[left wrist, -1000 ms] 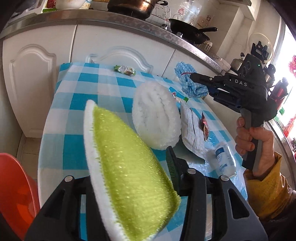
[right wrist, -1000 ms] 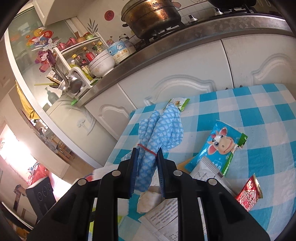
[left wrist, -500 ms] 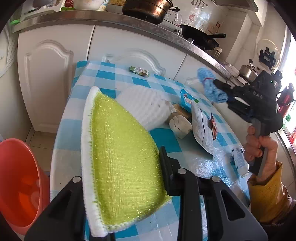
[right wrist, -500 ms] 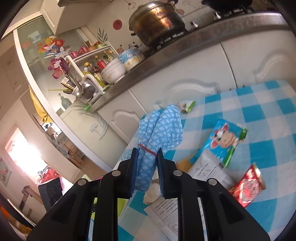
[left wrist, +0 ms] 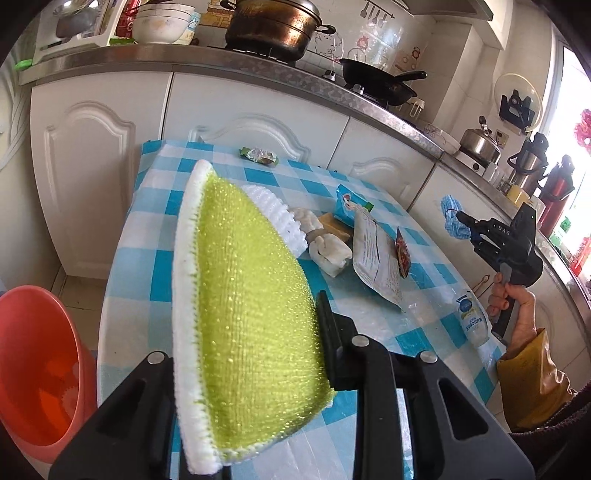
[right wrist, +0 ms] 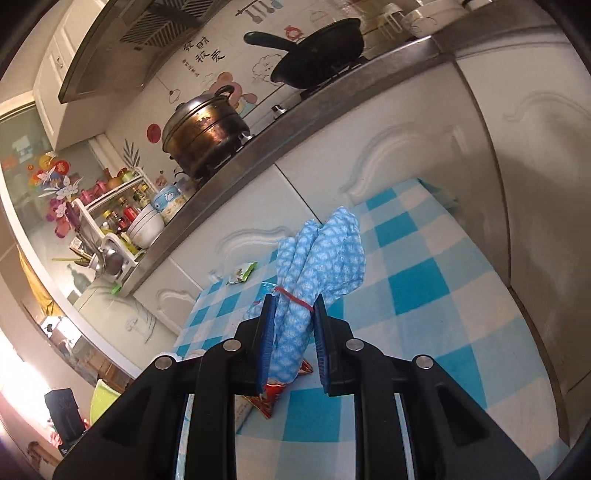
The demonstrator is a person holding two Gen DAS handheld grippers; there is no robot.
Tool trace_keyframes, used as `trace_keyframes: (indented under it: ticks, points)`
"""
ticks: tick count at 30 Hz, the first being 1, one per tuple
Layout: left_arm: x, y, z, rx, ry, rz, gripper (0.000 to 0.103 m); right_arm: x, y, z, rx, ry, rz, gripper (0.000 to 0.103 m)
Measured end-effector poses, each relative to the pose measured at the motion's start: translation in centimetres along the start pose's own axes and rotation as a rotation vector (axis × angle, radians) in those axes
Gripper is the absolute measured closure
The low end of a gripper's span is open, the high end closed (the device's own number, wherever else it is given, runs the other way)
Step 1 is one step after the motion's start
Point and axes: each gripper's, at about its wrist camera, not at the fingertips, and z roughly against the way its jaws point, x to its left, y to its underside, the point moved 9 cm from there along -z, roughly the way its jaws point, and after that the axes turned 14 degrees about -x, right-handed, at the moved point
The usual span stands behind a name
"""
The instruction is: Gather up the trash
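Left wrist view: left gripper (left wrist: 258,369) pinches a green-and-white scouring pad (left wrist: 243,314), orange plastic bin (left wrist: 37,369) below-left, nearer it; right gripper (right wrist: 291,332) clamps a bundled blue cloth (right wrist: 314,273).

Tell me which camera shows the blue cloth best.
The right wrist view: the blue cloth fills the centre, bundled with a red band and clamped in the right gripper. The left wrist view shows only a small bit of it, far off at the gripper's tip.

brass pot (left wrist: 273,27) | black wok (left wrist: 376,79) | kettle (left wrist: 480,142) | white bowls (left wrist: 159,24)
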Motion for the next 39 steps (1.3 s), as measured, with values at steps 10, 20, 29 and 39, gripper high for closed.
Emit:
trace_keyframes:
  ticks: [10,20,29,39]
  points:
    - [0.1,1.6,0.4,0.026,0.007,0.023,0.075,4.1,5.9,-3.1,0.089,-0.064,0.071,0.081]
    - [0.6,1.5,1.1,0.009,0.001,0.026,0.075,11.0,8.5,-8.1,0.182,-0.163,0.198,0.082]
    - [0.7,1.3,1.3,-0.009,0.017,0.037,0.075,9.2,5.7,-5.8,0.132,-0.075,0.195,0.082]
    - [0.9,1.3,1.6,-0.012,0.012,0.050,0.075,9.0,7.2,-3.8,0.152,-0.037,0.209,0.082]
